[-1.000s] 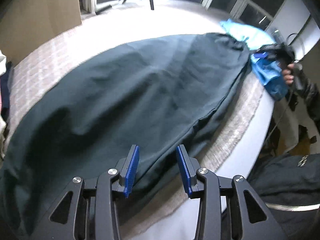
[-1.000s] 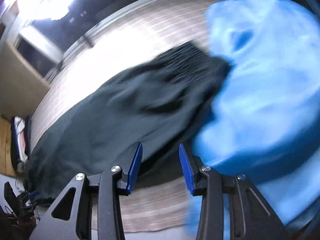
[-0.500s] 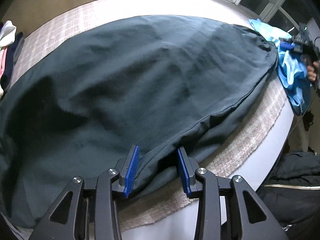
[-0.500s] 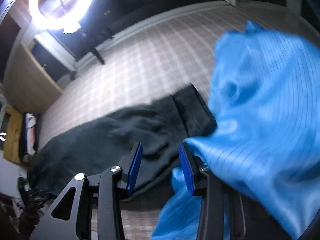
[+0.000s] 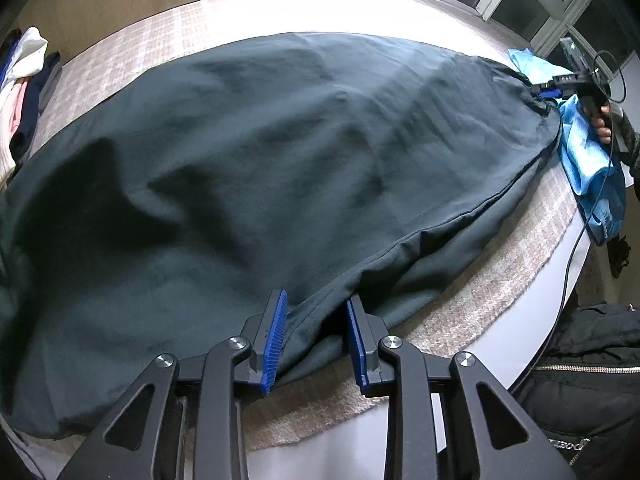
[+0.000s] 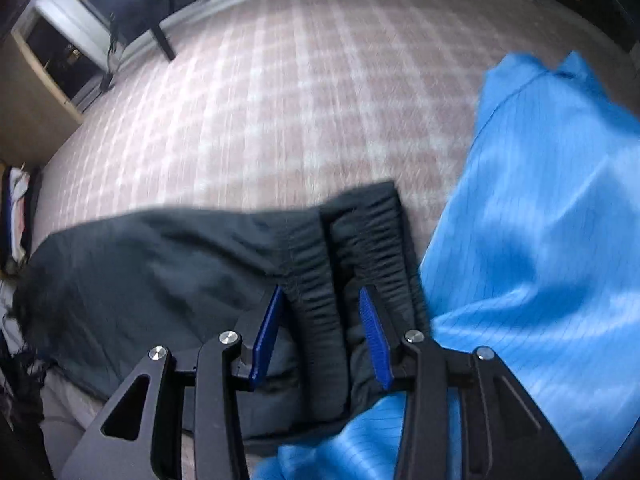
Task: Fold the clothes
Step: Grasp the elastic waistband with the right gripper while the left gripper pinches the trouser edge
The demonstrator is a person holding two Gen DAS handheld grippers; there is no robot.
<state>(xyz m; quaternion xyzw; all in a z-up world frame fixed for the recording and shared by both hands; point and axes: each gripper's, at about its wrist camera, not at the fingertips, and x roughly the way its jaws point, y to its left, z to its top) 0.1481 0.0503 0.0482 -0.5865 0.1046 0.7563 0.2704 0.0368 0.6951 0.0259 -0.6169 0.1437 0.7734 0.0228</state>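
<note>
- Worktop (image 5: 532, 264): big surface w/ pale checked cover; carries everything. Near edge runs bottom right in the left wrist view.
- Dark garment (image 5: 280, 160): dark green-grey, spread flat over most of the worktop, from left end to right end, one long side along the near edge. Looks like trousers w/ ribbed elastic band (image 6: 320, 300) at the right end; can't be sure of the type.
- Handling (my read): soft, limp, fairly thick fabric; won't hold shape, sags if lifted at one point. Not slippery, not fragile. Best holds: seamed near-edge hem and the ribbed band, one at each end.
- Blue garment (image 6: 540, 220): shiny, thin, prob. slippery; bunched at the right end, touching the band. Risk of pinching it along w/ the band.
- Clothes pile (image 5: 20, 92): far left edge, apart from the job.
- Left hand-held gripper (image 5: 316, 336): jaws closing around the near-edge seam fold; fabric between them, pads don't seem to press yet.
- Right hand-held gripper (image 6: 324, 336): part open, straddling the ribbed band; not clamped.
</note>
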